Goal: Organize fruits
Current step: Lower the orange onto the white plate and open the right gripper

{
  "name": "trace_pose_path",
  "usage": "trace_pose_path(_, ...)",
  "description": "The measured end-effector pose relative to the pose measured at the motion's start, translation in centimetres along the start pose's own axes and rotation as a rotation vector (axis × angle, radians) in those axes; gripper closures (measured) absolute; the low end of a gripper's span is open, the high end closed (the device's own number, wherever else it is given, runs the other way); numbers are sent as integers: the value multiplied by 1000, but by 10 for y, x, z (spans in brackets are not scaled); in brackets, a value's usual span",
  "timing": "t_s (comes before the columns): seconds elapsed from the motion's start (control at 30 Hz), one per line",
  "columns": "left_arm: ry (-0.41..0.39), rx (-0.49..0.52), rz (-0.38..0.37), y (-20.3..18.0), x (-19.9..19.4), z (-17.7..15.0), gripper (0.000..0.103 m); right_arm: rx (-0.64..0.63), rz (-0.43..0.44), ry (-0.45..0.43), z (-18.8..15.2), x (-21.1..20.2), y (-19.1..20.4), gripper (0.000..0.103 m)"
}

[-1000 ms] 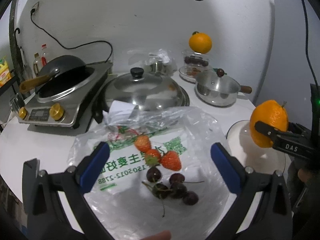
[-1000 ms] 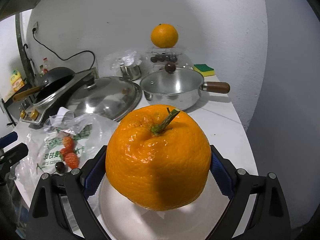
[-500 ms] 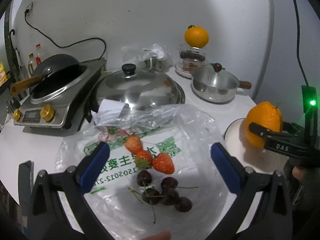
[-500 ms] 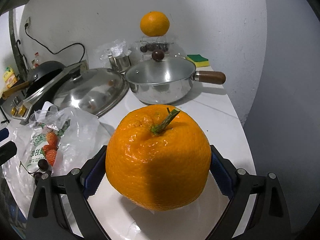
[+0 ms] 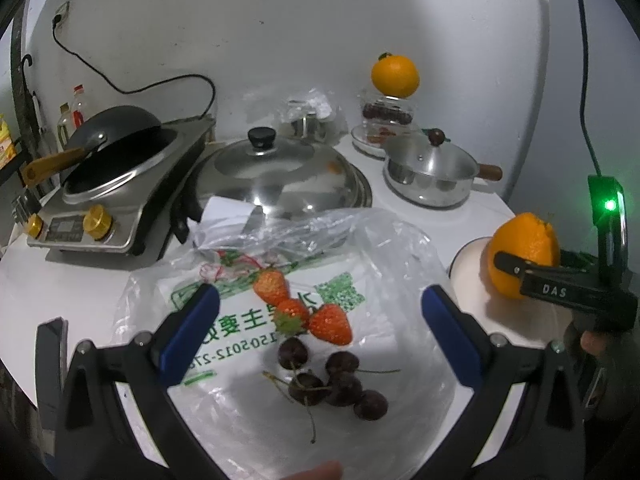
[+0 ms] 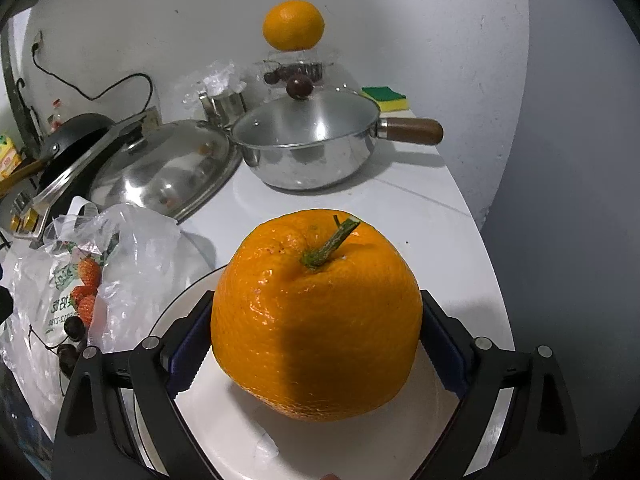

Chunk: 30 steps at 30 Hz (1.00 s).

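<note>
My right gripper [image 6: 316,340] is shut on a big orange [image 6: 316,316] with a green stem, held low over a white plate [image 6: 240,432]. The left wrist view shows that orange [image 5: 524,256] over the plate [image 5: 472,276] at the right. My left gripper [image 5: 320,320] is open and empty above a clear plastic bag [image 5: 400,264] that lies flat on the counter with three strawberries [image 5: 328,324] and several dark cherries [image 5: 340,388] on it. A second orange [image 5: 395,75] sits on a clear container of cherries at the back.
A steel saucepan [image 6: 308,144] with a wooden handle stands behind the plate. A large steel lid [image 5: 280,176] and an induction cooker with a black wok [image 5: 116,148] are at the left. A green-yellow sponge [image 6: 386,98] lies by the wall. The counter edge curves at the right.
My right gripper has lowered the orange toward the white plate. My left gripper has drifted slightly back over the bag and stays open.
</note>
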<state>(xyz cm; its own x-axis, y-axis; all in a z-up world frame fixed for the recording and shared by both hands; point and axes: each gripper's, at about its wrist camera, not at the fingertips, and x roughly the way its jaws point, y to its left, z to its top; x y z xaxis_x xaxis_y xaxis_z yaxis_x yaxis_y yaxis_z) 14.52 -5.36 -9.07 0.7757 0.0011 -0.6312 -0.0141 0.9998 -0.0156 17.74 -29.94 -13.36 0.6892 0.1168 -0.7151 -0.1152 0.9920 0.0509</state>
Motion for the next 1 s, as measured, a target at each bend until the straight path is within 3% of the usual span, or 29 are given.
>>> trace_pose_path(0.63,-32,-30,-9,23,-21,-6,1,54,-56,29,-1,-3,3,6)
trace_pose_path(1.0,-43,-41,-18,29,-29,-9,1,-6,-110,12,1,-2,15,6)
